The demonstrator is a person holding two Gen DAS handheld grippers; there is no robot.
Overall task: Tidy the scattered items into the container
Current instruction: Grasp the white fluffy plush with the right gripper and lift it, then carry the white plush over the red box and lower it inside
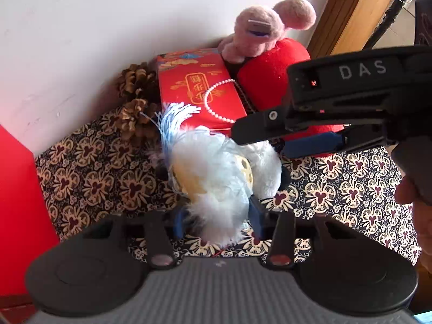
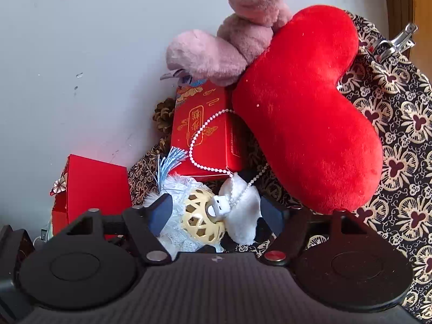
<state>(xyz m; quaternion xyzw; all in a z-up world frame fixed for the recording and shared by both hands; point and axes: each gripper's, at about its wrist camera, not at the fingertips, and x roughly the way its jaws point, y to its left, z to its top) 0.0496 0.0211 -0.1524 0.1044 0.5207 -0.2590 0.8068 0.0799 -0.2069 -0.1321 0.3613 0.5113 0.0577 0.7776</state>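
A pale blue feather toy (image 1: 213,167) with a cream hollow ball (image 2: 202,221) and a white plush part (image 2: 240,216) lies over the patterned cloth (image 1: 94,167). My left gripper (image 1: 217,218) is shut on its feathery lower end. My right gripper (image 2: 217,213) is open, one finger on each side of the ball and the plush; from the left wrist the right gripper (image 1: 260,144) comes in from the right above the toy. A red box-like container (image 2: 94,186) stands at the left, and its red wall (image 1: 16,202) fills the left edge.
Against the white wall sit a red gift box (image 1: 194,81) draped with a pearl necklace (image 2: 193,148), pine cones (image 1: 137,102), a pink plush (image 2: 216,56) and a red heart cushion (image 2: 305,108). A metal clip (image 2: 394,43) lies at the cloth's far right. A hand (image 1: 415,216) holds the right gripper.
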